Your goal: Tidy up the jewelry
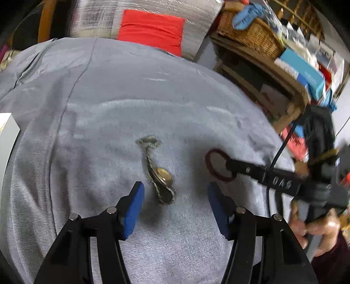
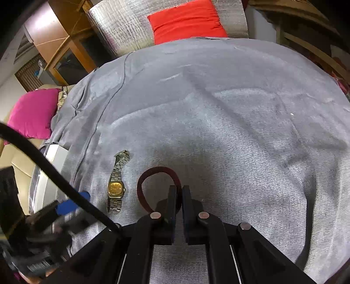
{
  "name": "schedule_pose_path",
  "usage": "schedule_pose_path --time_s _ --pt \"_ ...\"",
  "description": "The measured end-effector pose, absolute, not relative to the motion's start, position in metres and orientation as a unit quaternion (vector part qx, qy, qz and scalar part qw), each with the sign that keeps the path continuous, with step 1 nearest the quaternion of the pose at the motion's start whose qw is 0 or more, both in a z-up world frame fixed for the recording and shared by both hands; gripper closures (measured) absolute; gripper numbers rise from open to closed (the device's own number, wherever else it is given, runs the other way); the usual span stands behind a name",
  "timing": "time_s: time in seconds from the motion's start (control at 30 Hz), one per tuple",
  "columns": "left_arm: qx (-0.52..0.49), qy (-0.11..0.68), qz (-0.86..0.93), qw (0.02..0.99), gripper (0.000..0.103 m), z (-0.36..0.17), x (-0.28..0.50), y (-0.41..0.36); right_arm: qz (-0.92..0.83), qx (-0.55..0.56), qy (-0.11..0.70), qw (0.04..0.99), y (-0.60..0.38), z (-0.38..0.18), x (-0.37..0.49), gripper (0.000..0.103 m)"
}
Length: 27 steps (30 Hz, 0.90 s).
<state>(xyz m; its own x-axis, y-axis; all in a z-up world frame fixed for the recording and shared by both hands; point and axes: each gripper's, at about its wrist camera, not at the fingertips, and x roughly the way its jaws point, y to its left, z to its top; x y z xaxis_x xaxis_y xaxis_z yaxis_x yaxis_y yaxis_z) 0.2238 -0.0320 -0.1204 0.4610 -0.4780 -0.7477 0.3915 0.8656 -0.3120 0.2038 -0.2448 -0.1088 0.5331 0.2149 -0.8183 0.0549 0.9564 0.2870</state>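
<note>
Surface: a grey woven cloth (image 2: 240,131) covers the tabletop and carries both pieces of jewelry; it lies in soft folds.

My left hand-held gripper (image 1: 175,196): its two blue-padded fingers (image 1: 133,209) are spread wide, hovering low over the cloth with nothing between them but the lower end of the watch band.

Watch: a steel-link wristwatch with a square gold dial (image 2: 116,188) lies flat on the cloth, band stretched out lengthwise. In the left wrist view the wristwatch (image 1: 160,177) sits just ahead of the left fingers, nearer the left-hand pad, touching neither.

My right hand-held gripper (image 2: 179,190): its black fingers are pressed together on the rim of a dark red, thin round bangle (image 2: 151,174). In the left wrist view the right hand-held gripper (image 1: 229,163) reaches in from the right, and the bangle (image 1: 215,165) projects from its tip.

Bangle: pinched at its near right edge, the loop extends forward and to the left of the fingers, just beside the watch and apart from it. Whether it rests on the cloth or is lifted clear, I cannot tell.

My right hand (image 1: 317,229): wrapped around the gripper's handle, at the right edge of the left wrist view.

Background: a red cushion (image 2: 186,19) against a silver quilted panel (image 2: 122,28) beyond the tabletop's far edge; a magenta cushion (image 2: 32,113) to the left; a wicker basket (image 1: 247,30) on a cluttered shelf to the right.
</note>
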Motion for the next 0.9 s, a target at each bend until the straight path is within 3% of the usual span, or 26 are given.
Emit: schedule_pose_path --time_s 0.13,0.3,0.37,0.47,0.63,0.9 --pt "-0.025 0.462 -0.217 0.860 0.043 -0.136 0.232 -0.040 0.048 0.145 0.480 0.864 -0.249 -0.107 0.203 0.097" --pt "0.000 0.452 -0.192 0.871 0.067 -0.144 0.239 -0.051 0.047 0.147 0.482 0.863 -0.253 -0.108 0.202 0.097" --pt "0.005 0.448 -0.193 0.873 0.081 -0.143 0.238 -0.050 0.047 0.150 0.482 0.862 -0.256 -0.108 0.202 0.097" --pt "0.019 0.445 -0.194 0.874 0.088 -0.145 0.239 -0.055 0.044 0.151 0.482 0.862 -0.258 -0.108 0.201 0.097" --pt "0.007 0.439 -0.204 0.875 0.094 -0.138 0.237 -0.047 0.045 0.153 0.481 0.862 -0.259 -0.107 0.200 0.097" --pt "-0.008 0.439 -0.214 0.873 0.094 -0.132 0.231 -0.030 0.055 0.158 0.477 0.863 -0.252 -0.104 0.200 0.097"
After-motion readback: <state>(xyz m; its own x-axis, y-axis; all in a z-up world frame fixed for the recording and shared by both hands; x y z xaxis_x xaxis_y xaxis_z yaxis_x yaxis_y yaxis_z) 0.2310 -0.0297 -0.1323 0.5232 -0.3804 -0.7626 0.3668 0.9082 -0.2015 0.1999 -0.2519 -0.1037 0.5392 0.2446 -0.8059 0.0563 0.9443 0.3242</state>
